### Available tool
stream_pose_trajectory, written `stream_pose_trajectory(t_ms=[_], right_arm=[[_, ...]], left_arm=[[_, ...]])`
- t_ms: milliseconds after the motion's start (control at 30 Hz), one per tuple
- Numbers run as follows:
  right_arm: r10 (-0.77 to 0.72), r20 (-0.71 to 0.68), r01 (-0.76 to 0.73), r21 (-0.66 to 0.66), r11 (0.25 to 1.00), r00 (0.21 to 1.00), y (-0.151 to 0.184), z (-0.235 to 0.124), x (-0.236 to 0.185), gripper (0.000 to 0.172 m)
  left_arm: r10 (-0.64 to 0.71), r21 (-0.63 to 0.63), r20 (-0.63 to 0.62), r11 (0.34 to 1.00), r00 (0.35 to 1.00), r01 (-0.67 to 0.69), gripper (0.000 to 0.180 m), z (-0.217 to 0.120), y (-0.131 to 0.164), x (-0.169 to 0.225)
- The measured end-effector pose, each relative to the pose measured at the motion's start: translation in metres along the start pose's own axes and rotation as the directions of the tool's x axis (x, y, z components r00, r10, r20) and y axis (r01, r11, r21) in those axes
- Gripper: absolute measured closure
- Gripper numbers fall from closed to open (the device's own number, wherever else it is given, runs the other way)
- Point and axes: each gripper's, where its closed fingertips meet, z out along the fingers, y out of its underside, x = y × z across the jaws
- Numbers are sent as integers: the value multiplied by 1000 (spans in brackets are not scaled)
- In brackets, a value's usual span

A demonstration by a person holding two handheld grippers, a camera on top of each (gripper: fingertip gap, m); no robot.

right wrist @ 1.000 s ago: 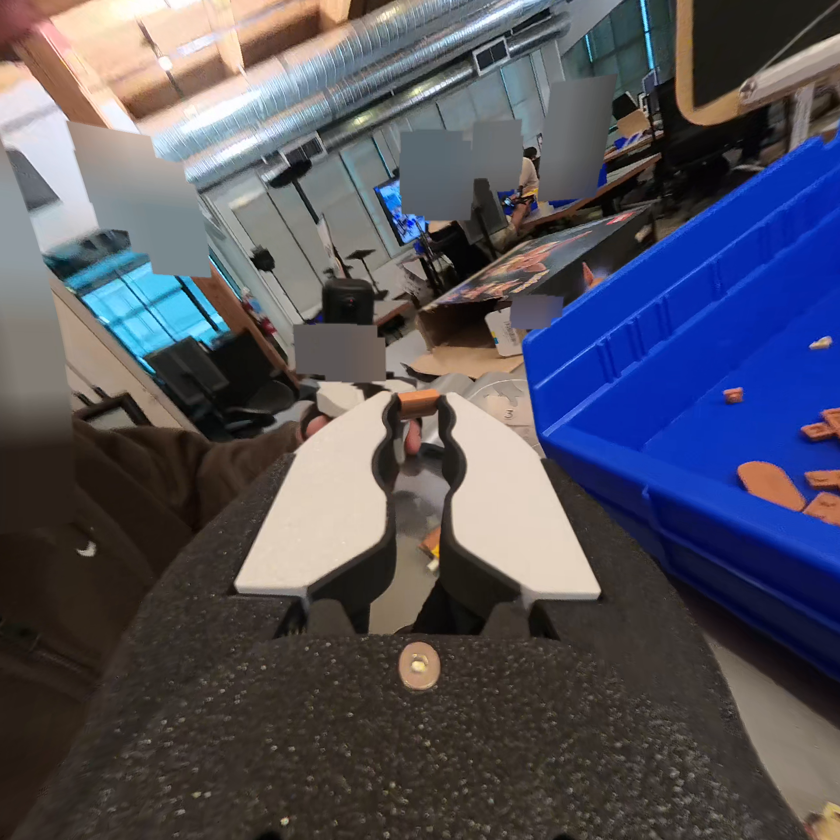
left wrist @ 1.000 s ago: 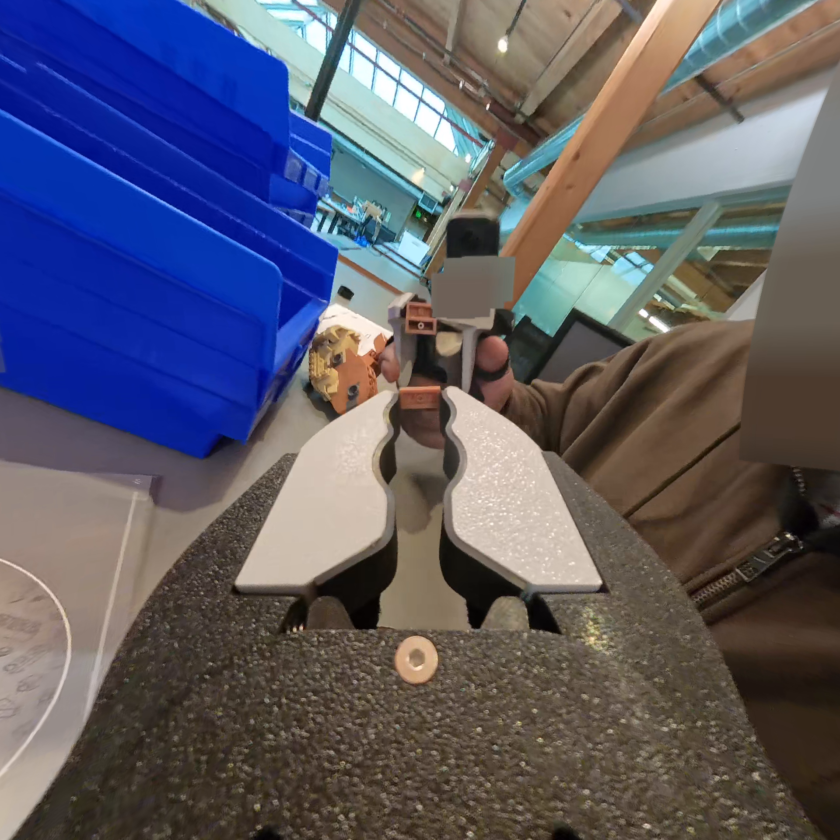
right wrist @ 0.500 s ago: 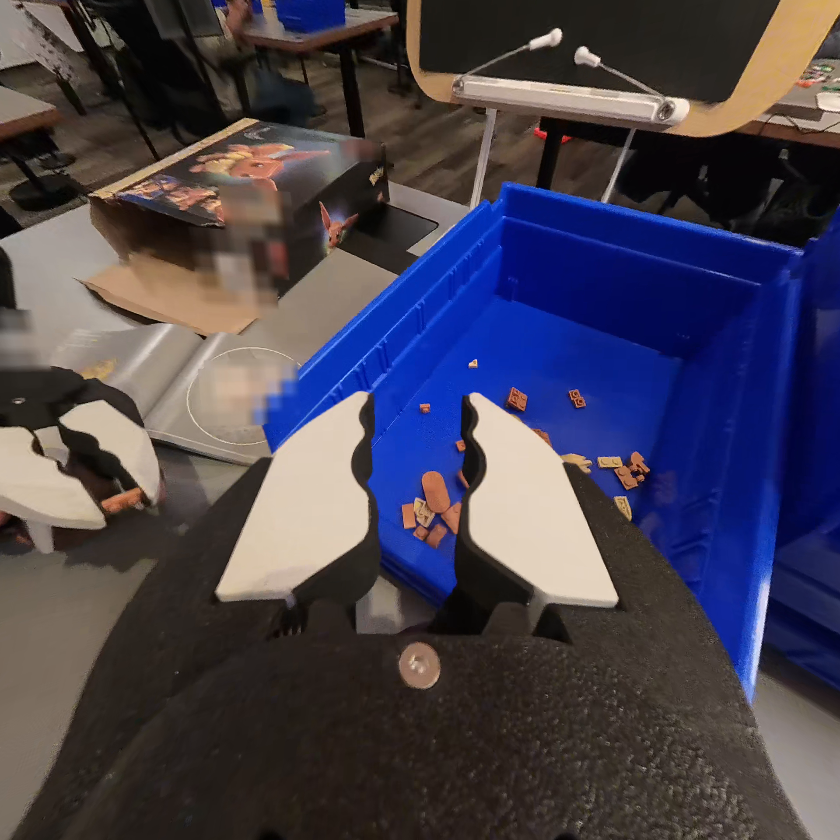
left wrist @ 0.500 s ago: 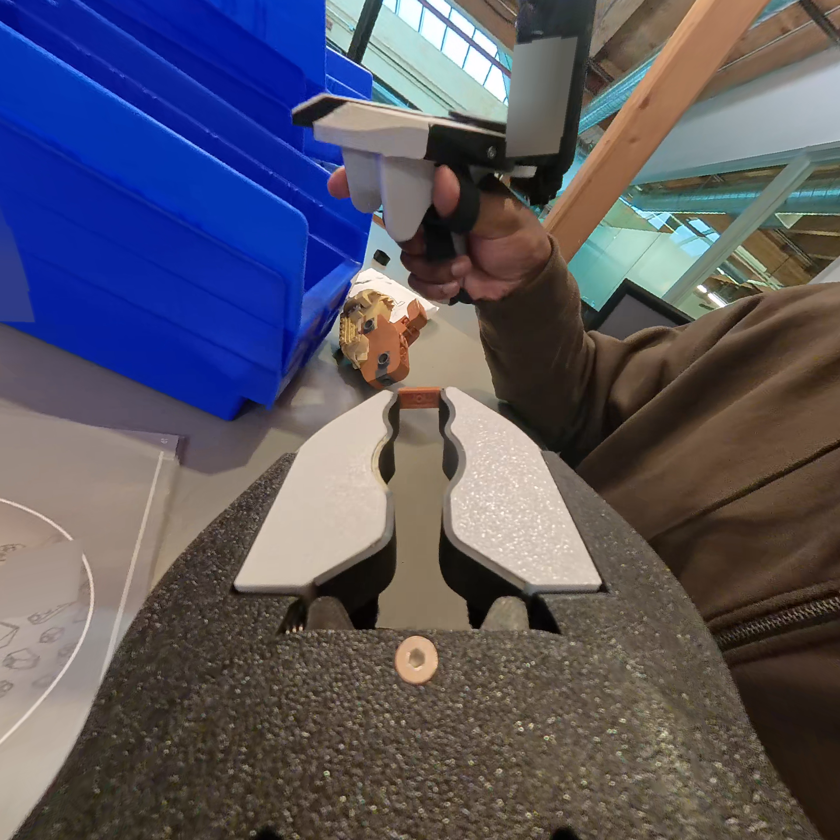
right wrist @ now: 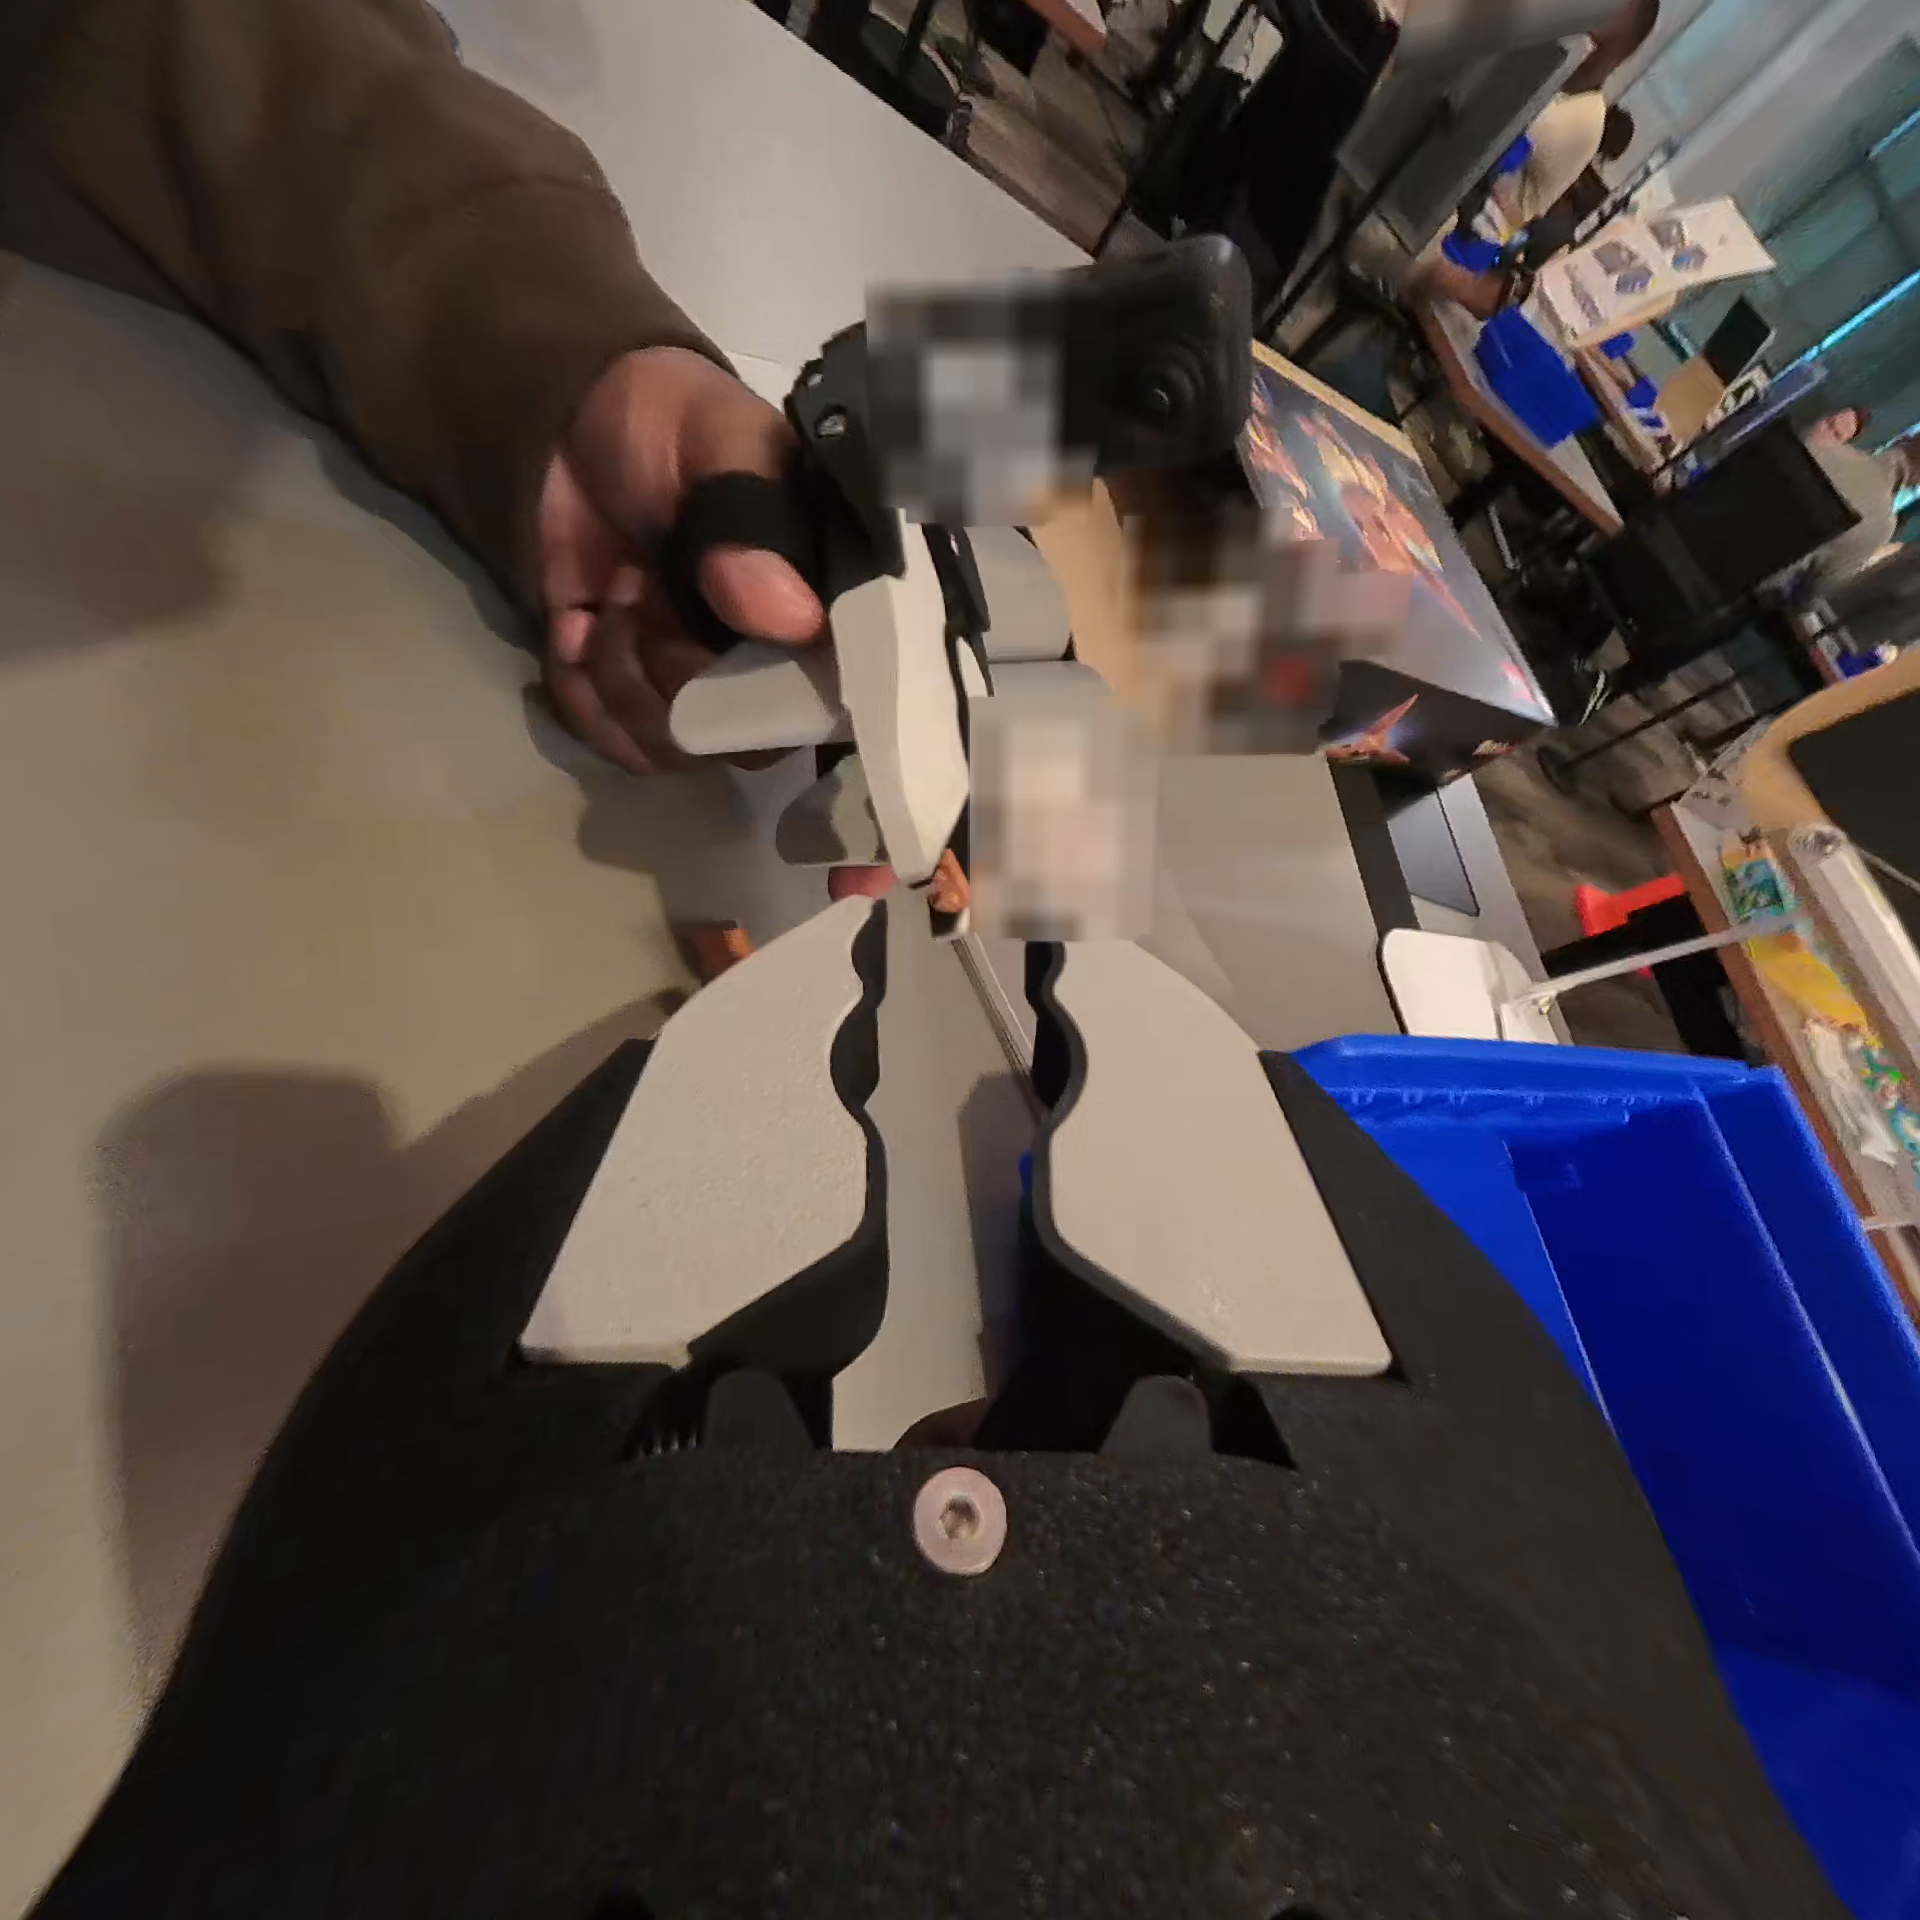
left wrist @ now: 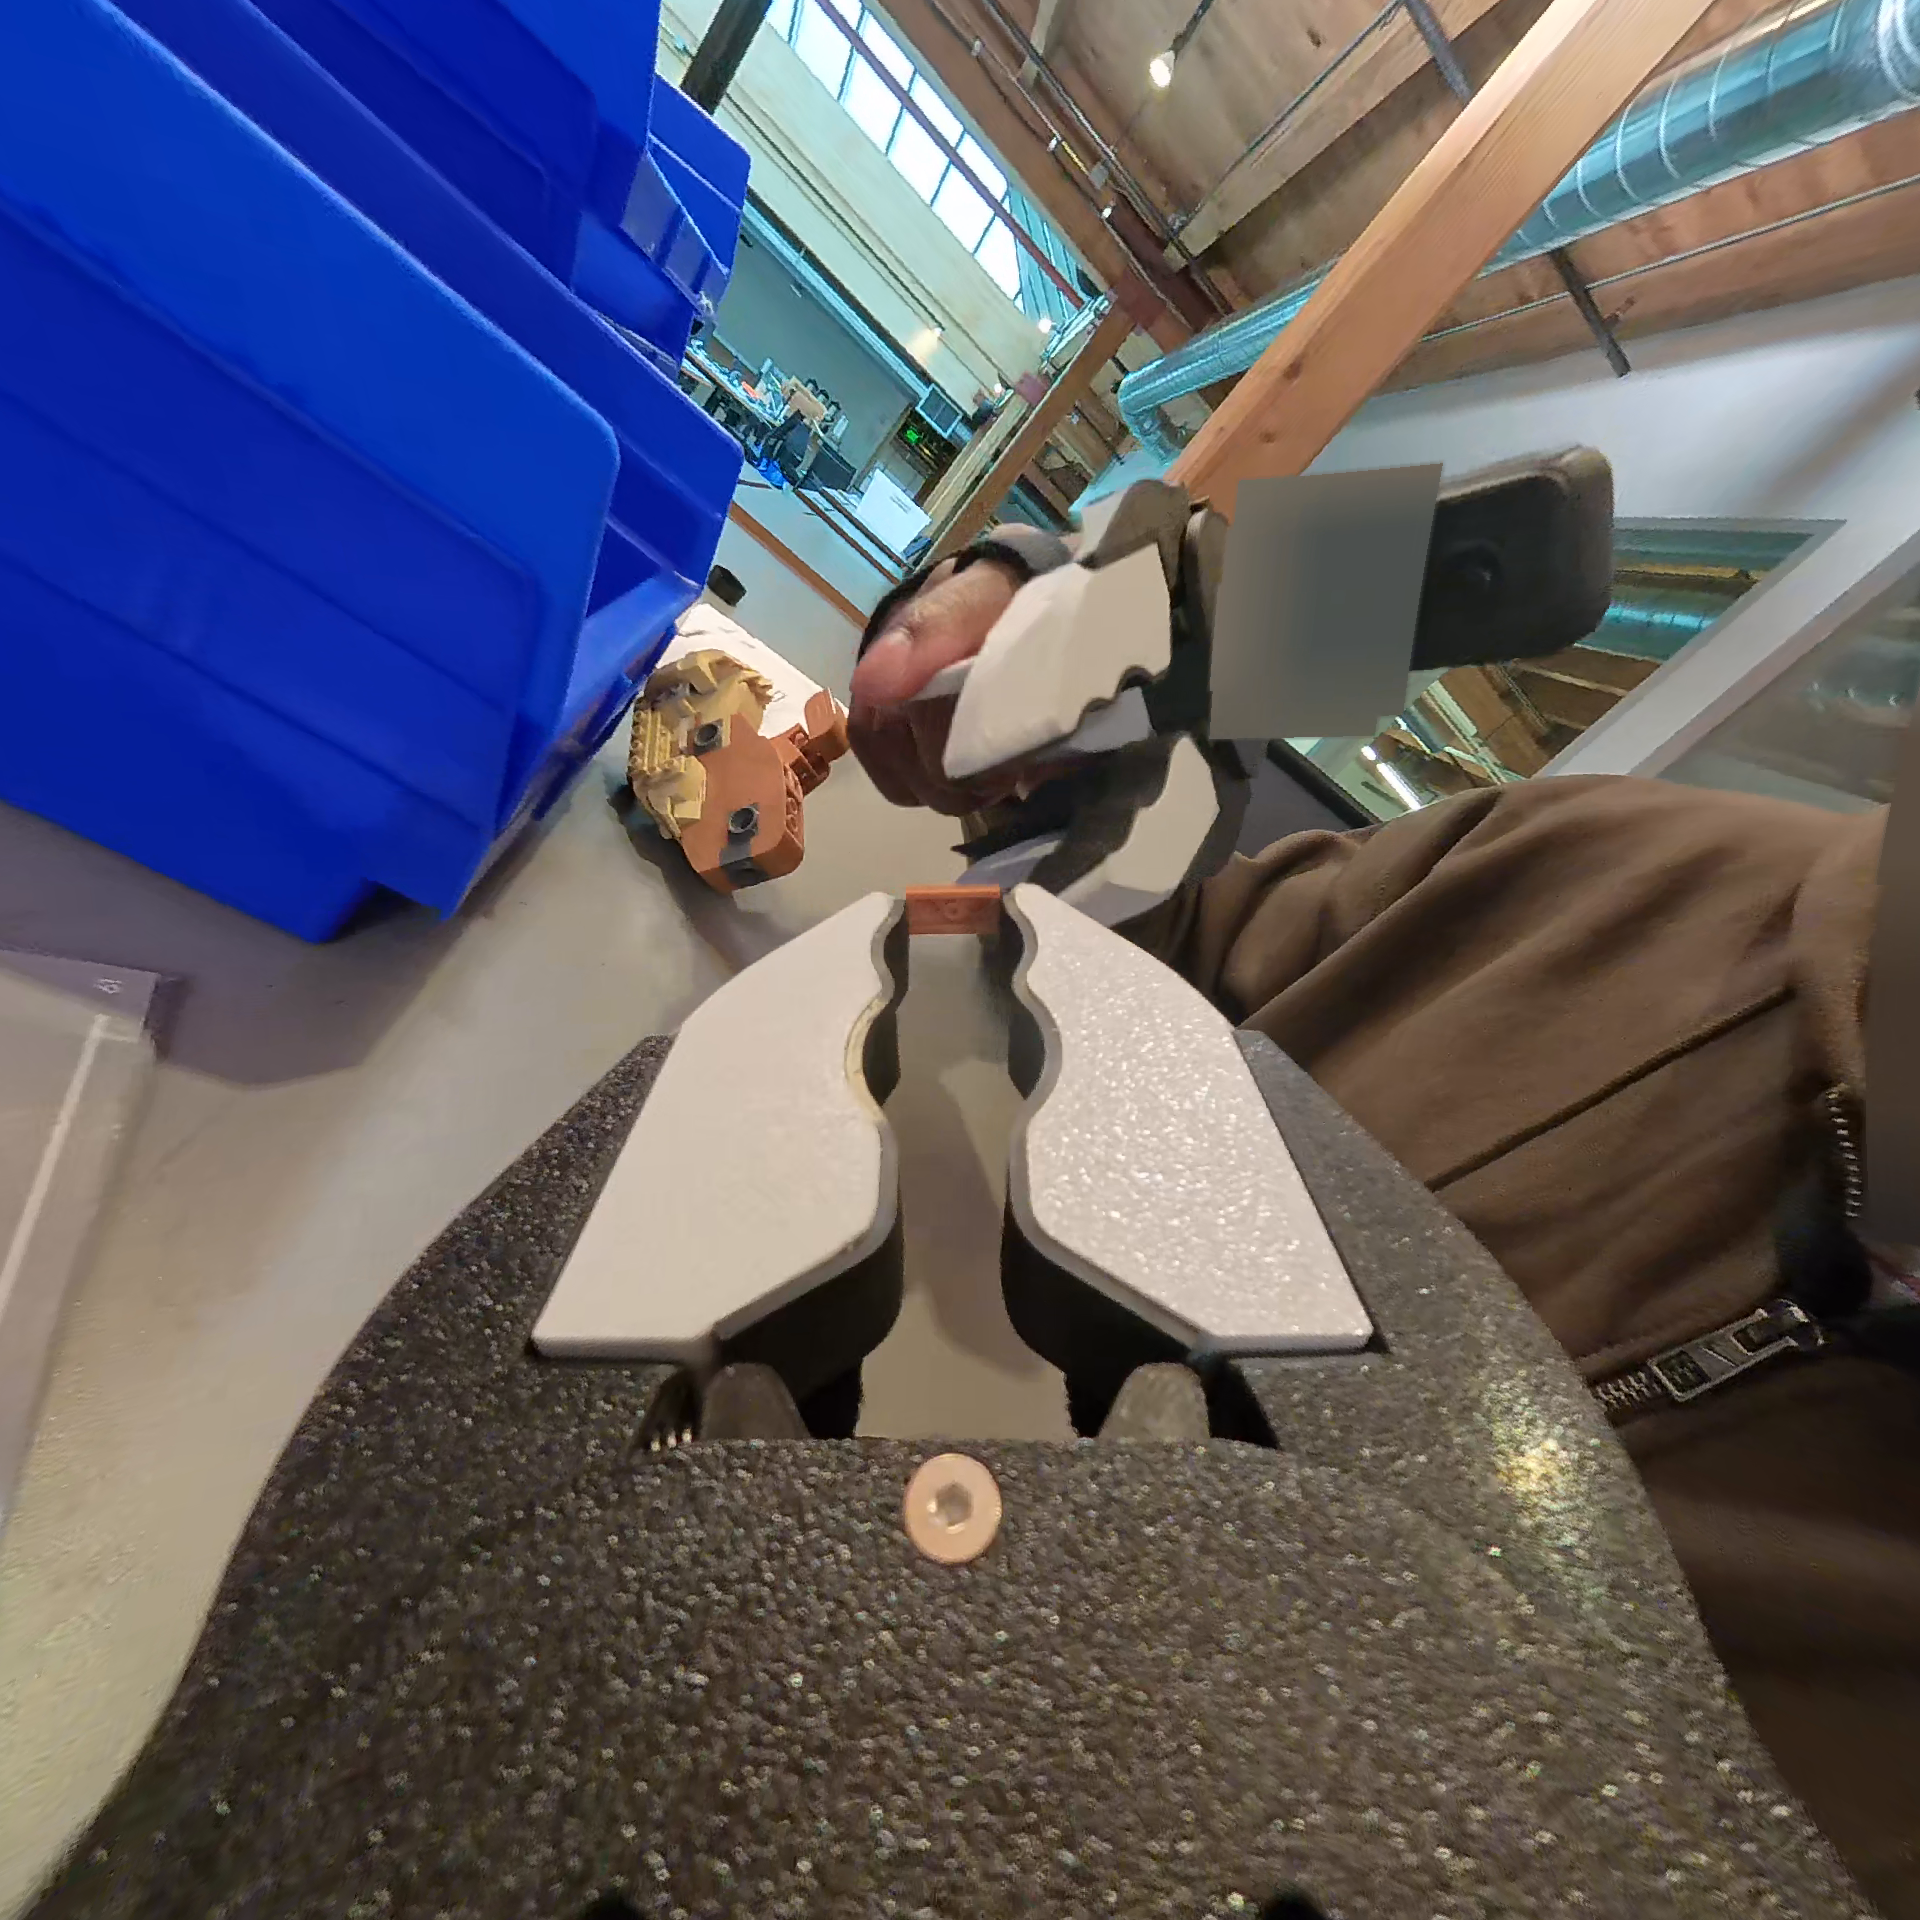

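My left gripper (left wrist: 953,906) is shut on a small reddish-brown plate (left wrist: 953,916), pinched at the fingertips a little above the grey table (left wrist: 416,1039). In the right wrist view the left gripper (right wrist: 914,878) reaches down from above, with the brown plate (right wrist: 948,883) at its tip. My right gripper (right wrist: 956,930) is open with nothing between its pads. Its fingertips sit just below the left gripper's tip and the plate. In the left wrist view the right gripper (left wrist: 1023,821) is held by a hand just beyond the plate, jaws apart.
Stacked blue bins (left wrist: 312,468) stand at the left. A tan and brown brick model (left wrist: 717,779) lies on the table beside them. A clear sheet (left wrist: 52,1091) lies at the left edge. An open blue bin (right wrist: 1662,1247) is at the right, a printed box (right wrist: 1371,540) behind it. The grippers are tip to tip, or close to it.
My right gripper held a brown piece a second ago, then hung open and bare over the blue bin. It has swung back to the left gripper, jaws narrower. The left keeps its plate.
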Motion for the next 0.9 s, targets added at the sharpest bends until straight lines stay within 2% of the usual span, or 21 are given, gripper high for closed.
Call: stream_pose_trajectory(t_ms=[267,700,800,900], right_arm=[[-58,-2,58,31,998,998,-2,11,-11,159],[-28,-22,30,78,997,999,-3,5,-3,163],[-40,-109,43,28,999,993,5,-2,19,163],[11,-309,-23,-37,999,951,22,-17,72,163]], left_arm=[[-67,-5,-54,998,996,67,164,4,4,7],[-236,28,-159,969,959,244,166,-2,-4,12],[-215,72,-158,971,964,229,173,-8,-14,11],[-183,79,-135,978,974,195,173,-10,-18,10]])
